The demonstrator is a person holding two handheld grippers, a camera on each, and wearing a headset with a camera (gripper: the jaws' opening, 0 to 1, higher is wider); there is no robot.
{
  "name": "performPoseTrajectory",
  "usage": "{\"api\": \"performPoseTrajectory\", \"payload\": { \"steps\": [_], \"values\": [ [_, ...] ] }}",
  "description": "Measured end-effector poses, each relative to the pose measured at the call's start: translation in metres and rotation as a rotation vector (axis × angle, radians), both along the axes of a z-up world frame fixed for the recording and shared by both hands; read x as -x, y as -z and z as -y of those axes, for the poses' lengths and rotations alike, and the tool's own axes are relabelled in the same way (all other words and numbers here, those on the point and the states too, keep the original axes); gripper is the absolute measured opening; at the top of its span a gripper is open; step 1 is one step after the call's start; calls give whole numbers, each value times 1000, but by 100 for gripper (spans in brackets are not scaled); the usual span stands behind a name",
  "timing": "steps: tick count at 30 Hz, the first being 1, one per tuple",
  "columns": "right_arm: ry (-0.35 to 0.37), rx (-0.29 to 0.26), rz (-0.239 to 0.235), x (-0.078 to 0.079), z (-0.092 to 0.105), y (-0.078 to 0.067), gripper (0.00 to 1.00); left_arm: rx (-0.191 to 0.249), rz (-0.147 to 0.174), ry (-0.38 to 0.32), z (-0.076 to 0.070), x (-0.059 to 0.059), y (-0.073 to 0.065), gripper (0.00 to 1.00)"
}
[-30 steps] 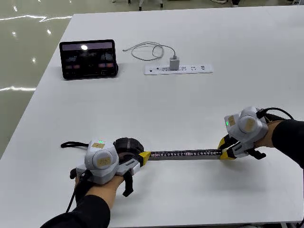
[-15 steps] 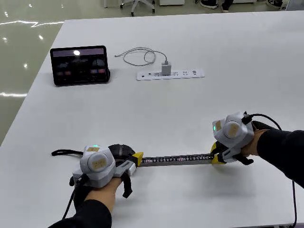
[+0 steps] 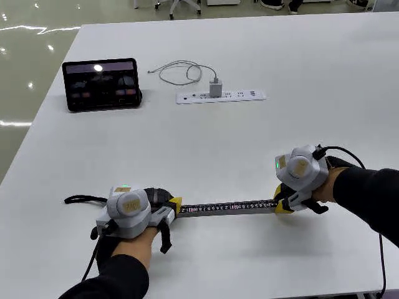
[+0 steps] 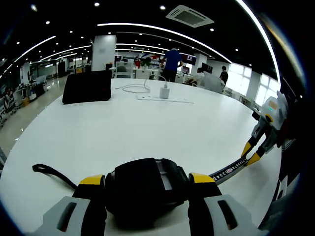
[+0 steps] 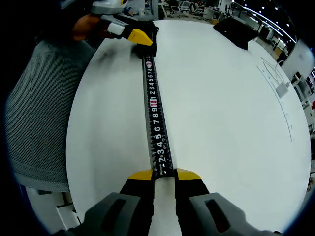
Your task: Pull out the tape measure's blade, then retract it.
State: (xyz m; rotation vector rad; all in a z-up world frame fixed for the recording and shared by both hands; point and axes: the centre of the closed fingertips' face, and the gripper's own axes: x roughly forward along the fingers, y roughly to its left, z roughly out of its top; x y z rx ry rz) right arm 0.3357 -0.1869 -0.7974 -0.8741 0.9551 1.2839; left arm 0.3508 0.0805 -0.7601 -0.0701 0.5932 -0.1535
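1. Holding the tape measure's black case point(image 4: 142, 189) between its yellow-tipped jaws, our left tool point(image 3: 165, 203) rests on the near-left part of the white counter point(image 3: 249, 143).
2. We see the blade point(image 3: 227, 207) drawn out flat along the counter, its long axis running from the case on our left toward our right.
3. Our right tool point(image 5: 159, 174) is pinched narrowly on the blade's free end, numbers facing up.
4. A tablet point(image 3: 101, 84) and a power strip point(image 3: 221, 96) sit well apart from them, at the far side.

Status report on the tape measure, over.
Left gripper shut on tape measure case. Right gripper shut on blade end, blade drawn out along table. Tablet and power strip well clear, far side.
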Motion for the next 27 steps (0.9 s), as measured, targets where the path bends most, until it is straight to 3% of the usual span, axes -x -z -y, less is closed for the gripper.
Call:
{"api": "performPoseTrajectory", "payload": {
  "steps": [7, 17, 27],
  "values": [
    [1, -16, 9, 0, -2, -1, 11, -29, -6, 7, -1, 0, 0, 62],
    [-4, -10, 11, 0, -4, -1, 11, -19, -15, 10, -2, 1, 1, 62],
    [30, -32, 19, 0, -11, -1, 11, -21, -1, 15, -2, 0, 0, 62]
  ]
}}
